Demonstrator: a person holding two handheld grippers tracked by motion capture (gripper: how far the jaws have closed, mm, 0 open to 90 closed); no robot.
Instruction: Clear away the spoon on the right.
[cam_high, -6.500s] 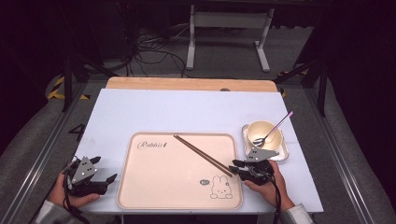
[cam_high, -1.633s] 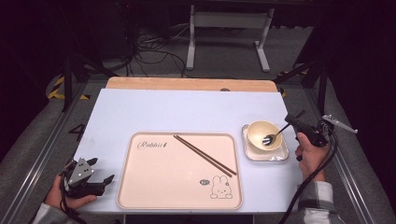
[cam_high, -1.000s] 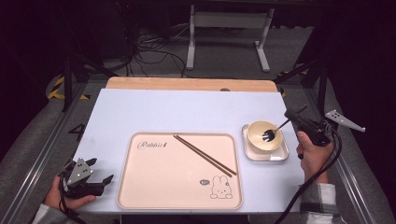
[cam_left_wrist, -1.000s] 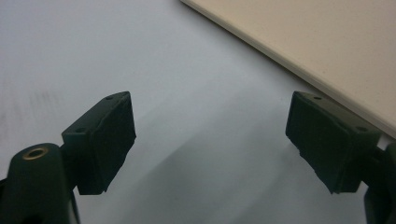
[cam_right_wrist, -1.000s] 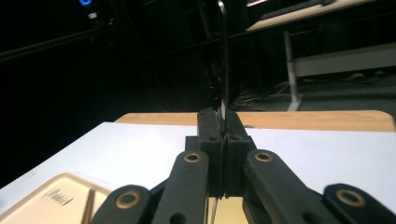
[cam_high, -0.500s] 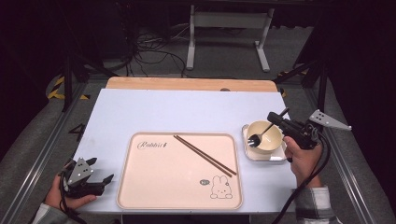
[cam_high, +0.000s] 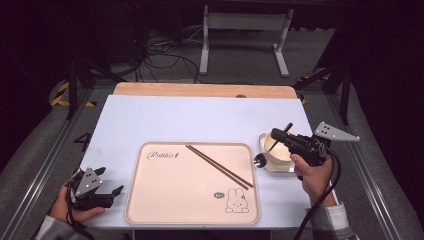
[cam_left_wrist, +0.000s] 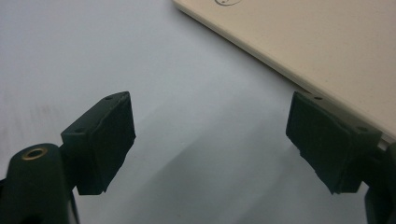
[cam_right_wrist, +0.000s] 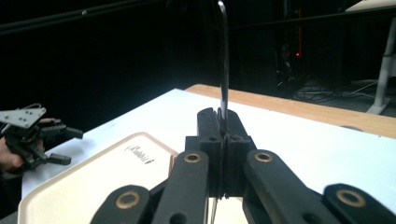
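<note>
Spoon (cam_high: 260, 159) hangs clamped by its handle in the right gripper (cam_high: 276, 135), its dark head just left of the bowl (cam_high: 276, 148) at the table's right, probably heading for the tray (cam_high: 170, 200). The left gripper (cam_high: 112, 191) rests gaping, near-left, holding nothing.

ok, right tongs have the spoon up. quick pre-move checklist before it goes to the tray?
1. Right tongs shut on spoon handle: ok.
2. Spoon bowl out of the small bowl: ok, it hangs beside it.
3. Chopsticks lie diagonally on the tray; its near-left part is bare: ok.
4. Left tongs open, beside the tray edge: ok.
5. Grip firmness: cannot tell.
</note>
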